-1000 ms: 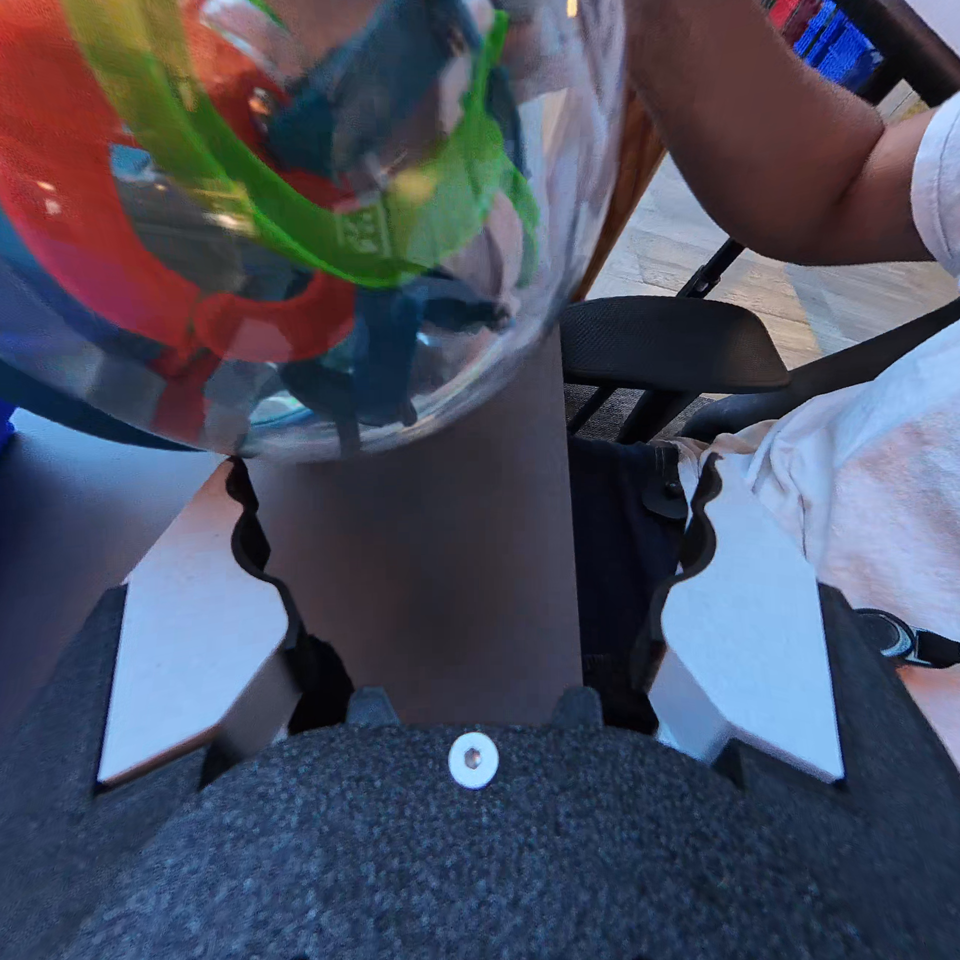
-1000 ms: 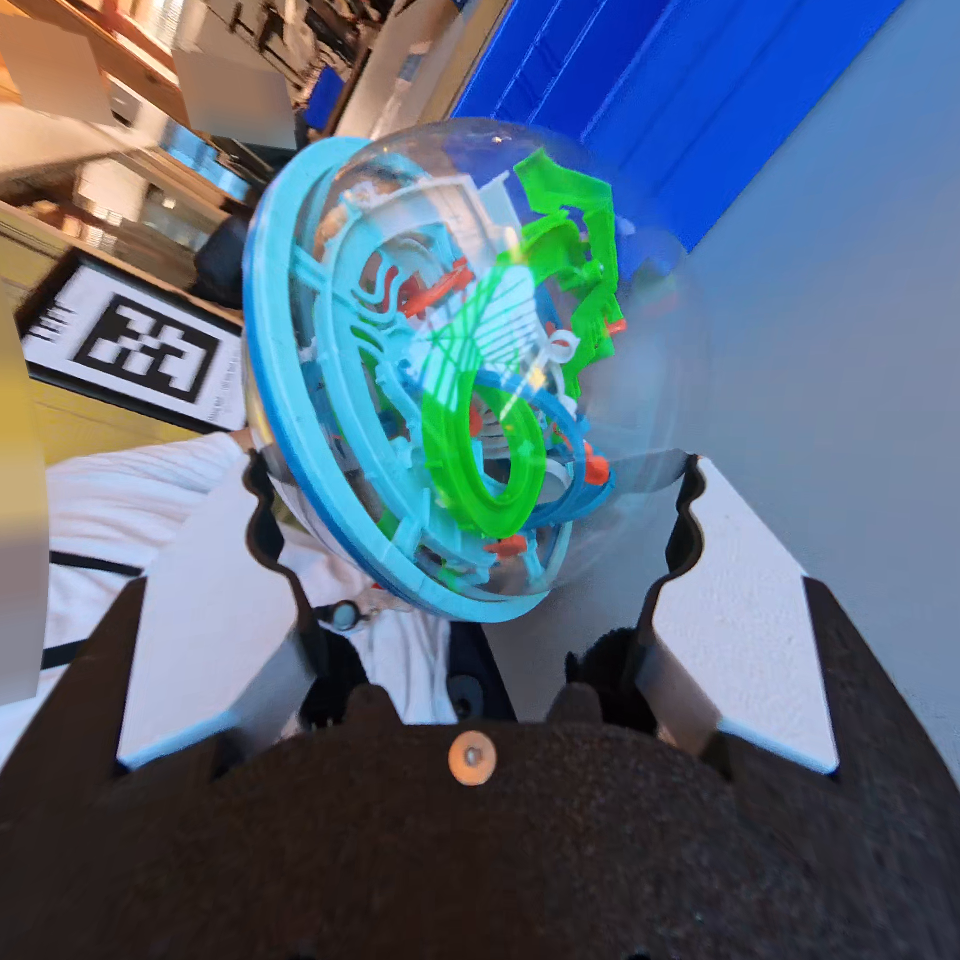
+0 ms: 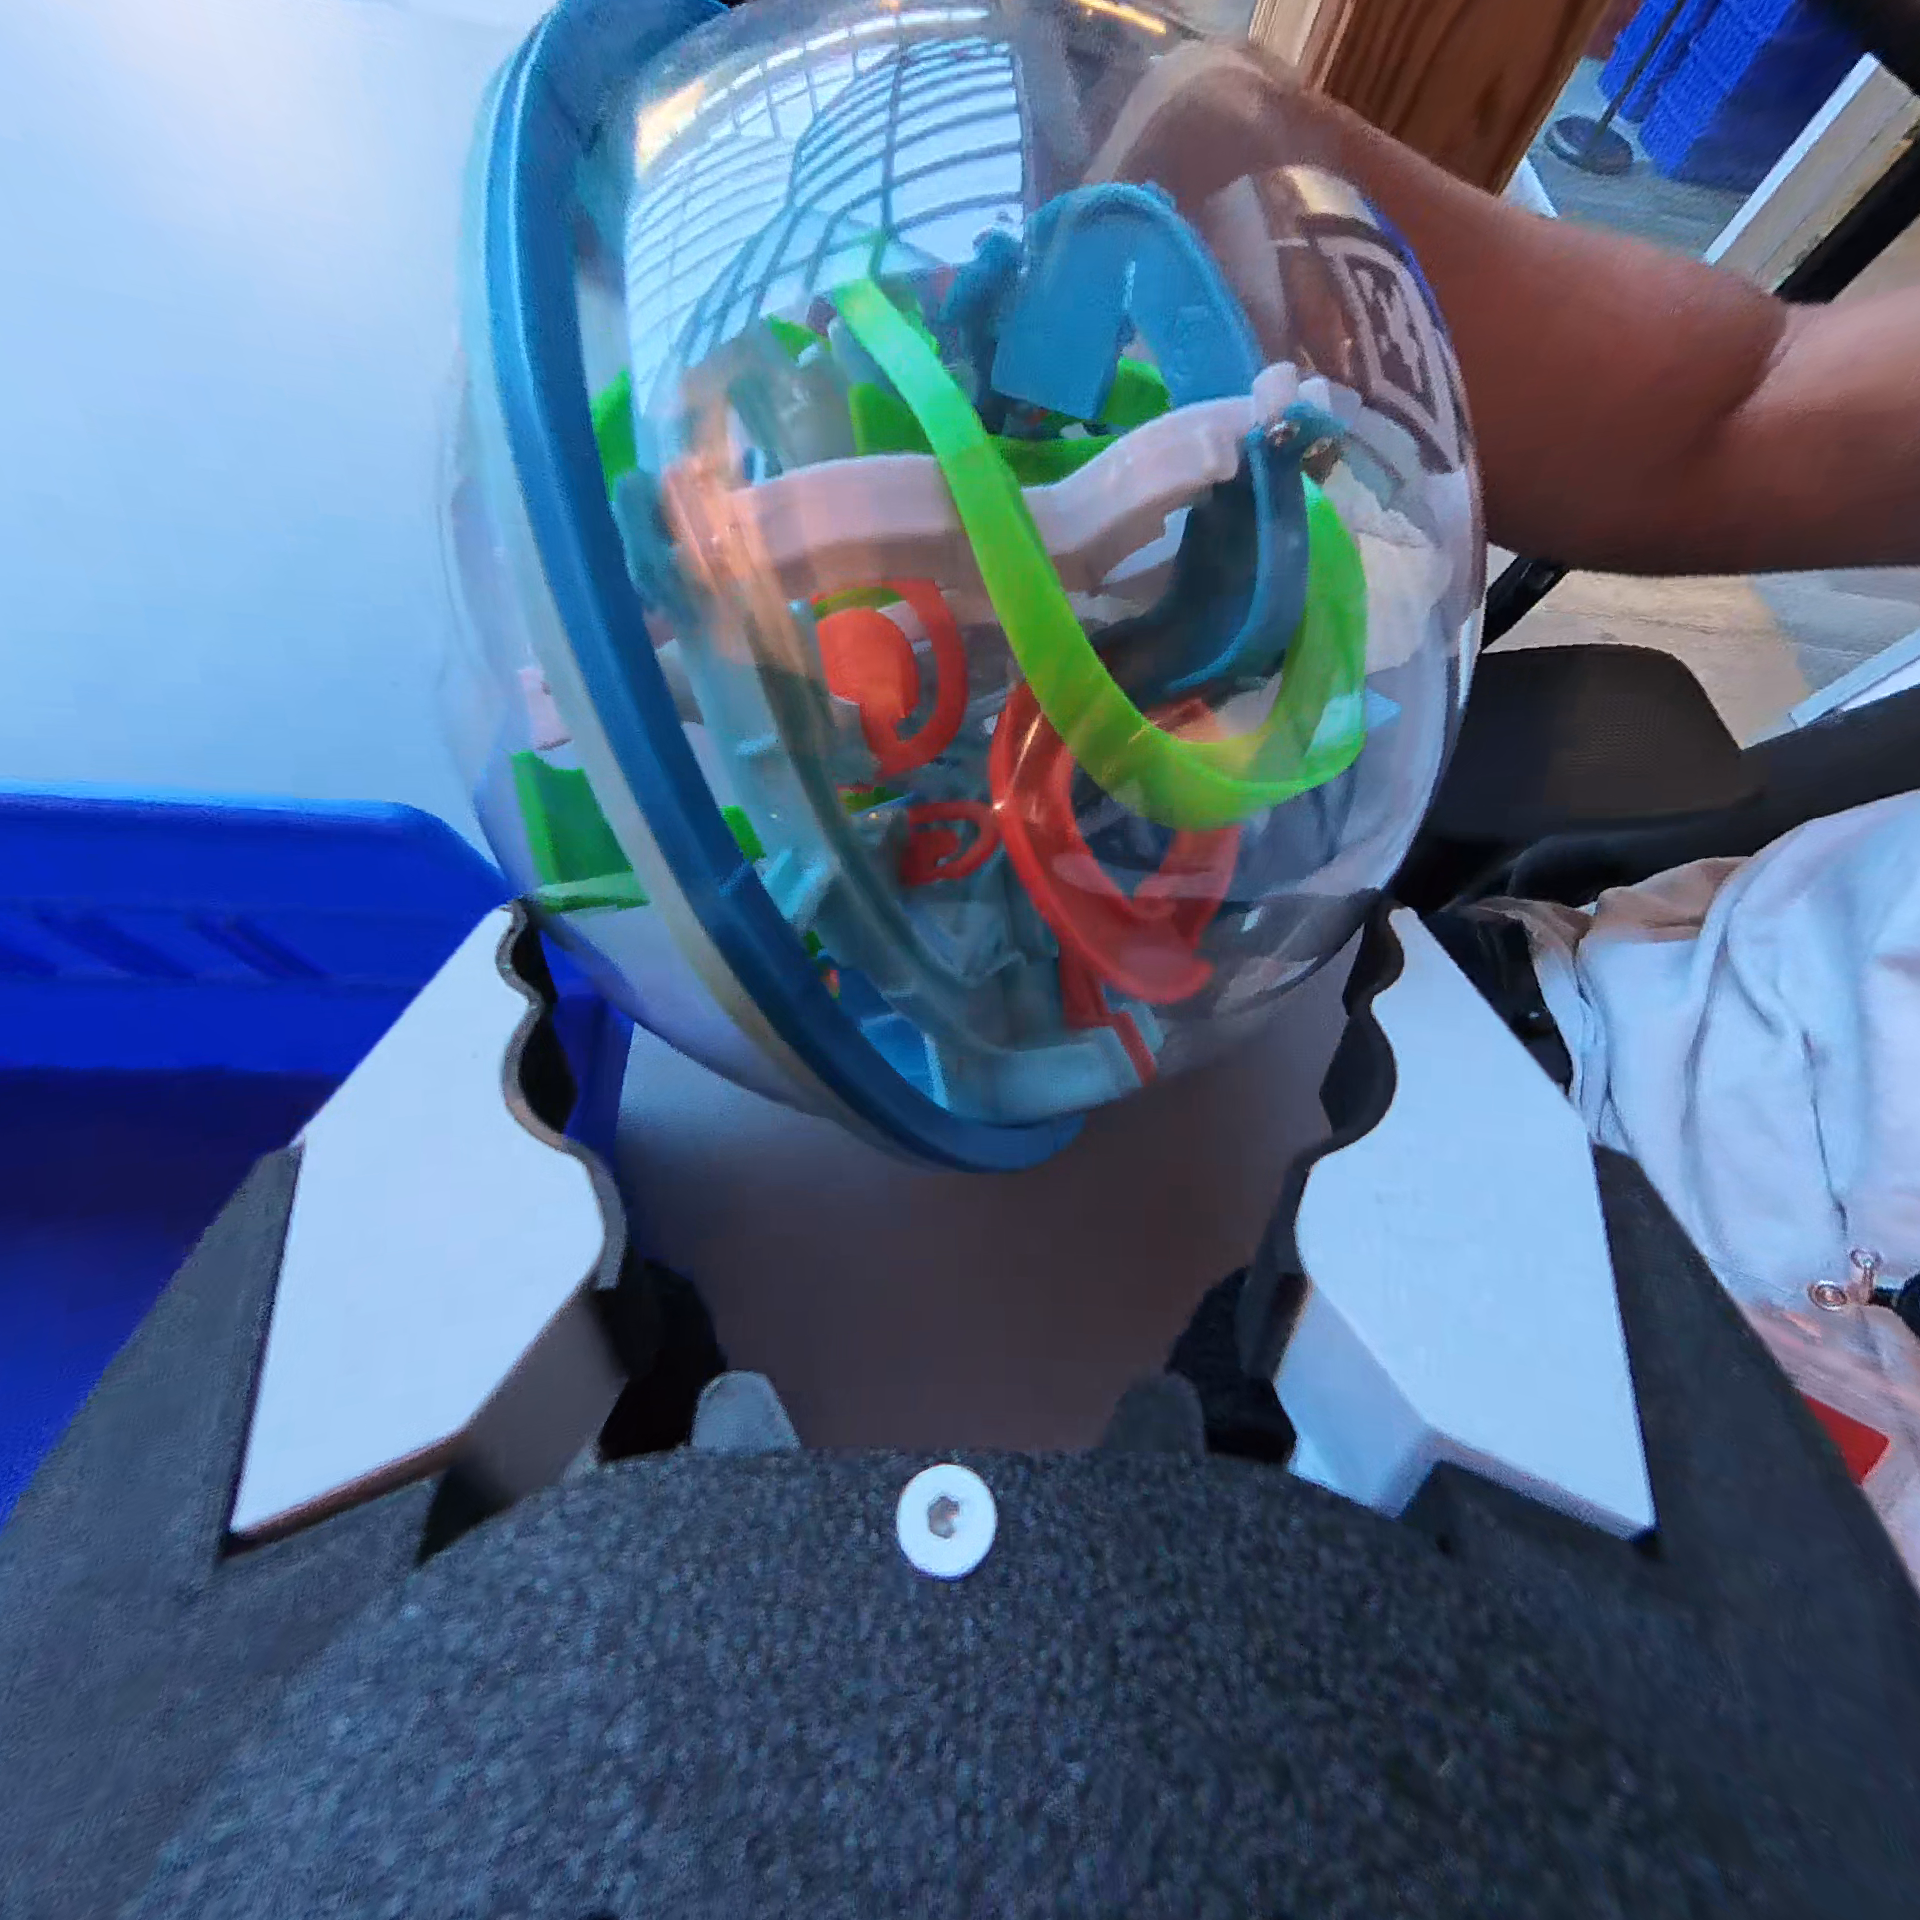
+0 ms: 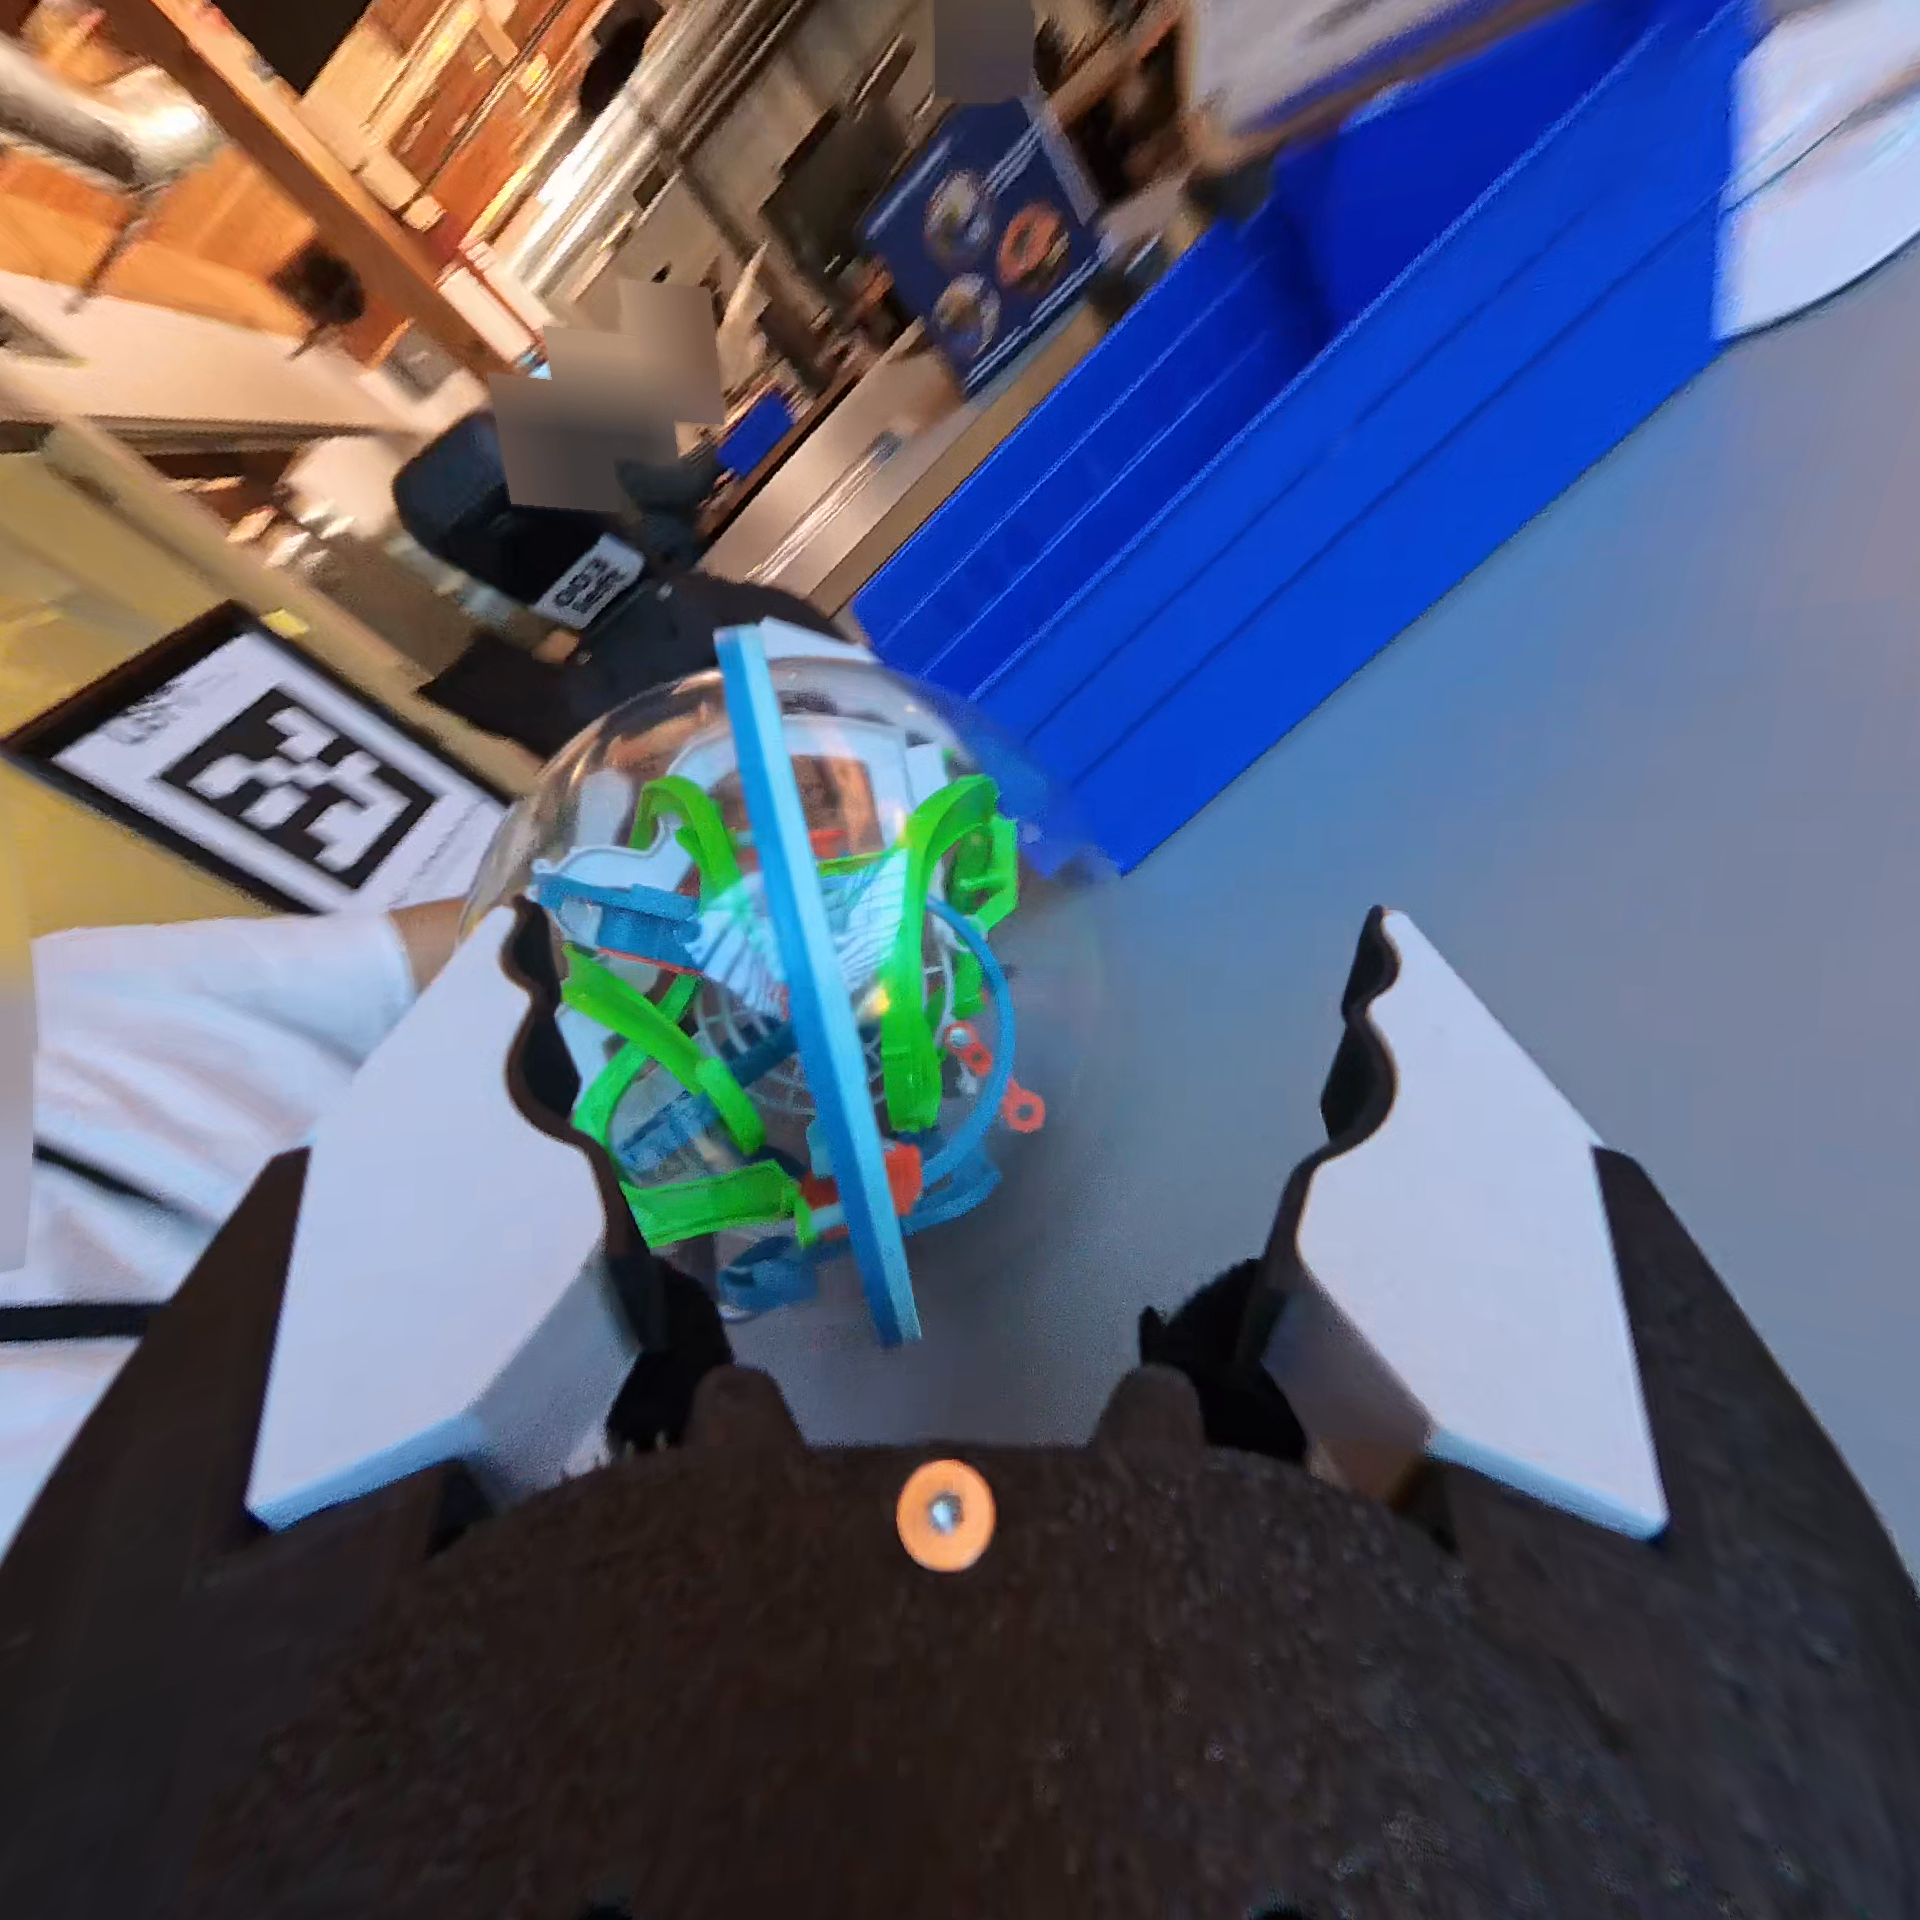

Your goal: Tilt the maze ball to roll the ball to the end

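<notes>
The maze ball (image 3: 935,623) is a clear sphere with a blue equator ring and green, red and blue tracks inside. In the left wrist view it fills the space between my left gripper's (image 3: 940,930) fingertips, and both tips touch its shell. In the right wrist view the maze ball (image 4: 727,1039) lies farther off, ahead and to the left. Its ring is edge-on, and it is partly behind the left finger (image 4: 447,1143). My right gripper (image 4: 945,925) is wide open and empty over the grey table (image 4: 1558,779). I cannot make out the small ball inside.
A blue crate (image 4: 1299,520) stands on the table behind the ball and also shows in the left wrist view (image 3: 208,935). The person's forearm (image 3: 1610,395), white shirt (image 3: 1714,1039) and a black chair (image 3: 1600,748) are to the right. A black-and-white marker board (image 4: 291,800) stands at the left.
The ball has left the right gripper's fingertips and now sits between the left gripper's fingertips. It has turned so its ring is edge-on to the right view. The right gripper has drawn back.
</notes>
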